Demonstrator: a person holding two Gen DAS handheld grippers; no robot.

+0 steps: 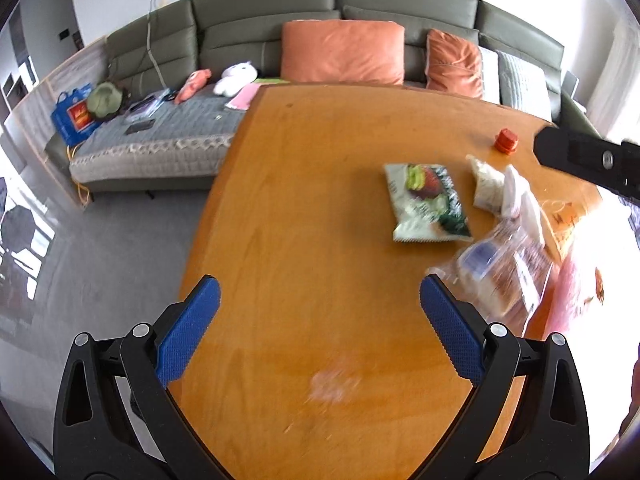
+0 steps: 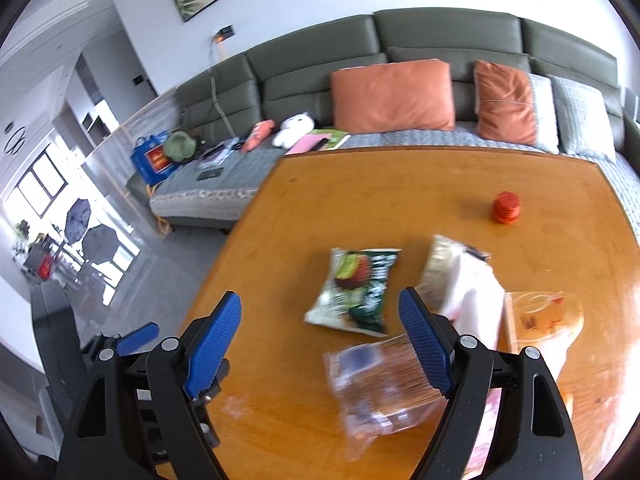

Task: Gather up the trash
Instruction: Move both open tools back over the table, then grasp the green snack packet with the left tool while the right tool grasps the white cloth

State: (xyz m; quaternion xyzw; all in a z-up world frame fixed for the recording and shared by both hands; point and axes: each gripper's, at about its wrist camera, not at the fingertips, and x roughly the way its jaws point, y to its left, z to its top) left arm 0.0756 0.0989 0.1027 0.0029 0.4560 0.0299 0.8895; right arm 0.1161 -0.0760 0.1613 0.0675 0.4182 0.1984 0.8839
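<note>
On the wooden table (image 1: 312, 208) lie a green snack packet (image 1: 426, 204), a beige wrapper (image 1: 486, 184), a white wrapper (image 1: 520, 196) and a clear plastic bag (image 1: 500, 276). My left gripper (image 1: 320, 320) is open and empty over the table's near left part, left of the trash. My right gripper (image 2: 320, 336) is open and empty, hovering above the table (image 2: 440, 184). The green packet (image 2: 356, 292) lies just beyond its fingers and the clear plastic bag (image 2: 380, 388) lies under its right finger (image 2: 426, 348). The beige wrapper (image 2: 436, 268) and white wrapper (image 2: 476, 292) lie to the right.
A red cap-like object (image 2: 506, 208) stands at the table's far right. A clear orange-printed bag (image 2: 544, 316) lies at the right edge. A green sofa (image 2: 400, 64) with orange cushions (image 2: 392, 94) runs behind the table. The left gripper (image 2: 136, 340) shows at lower left.
</note>
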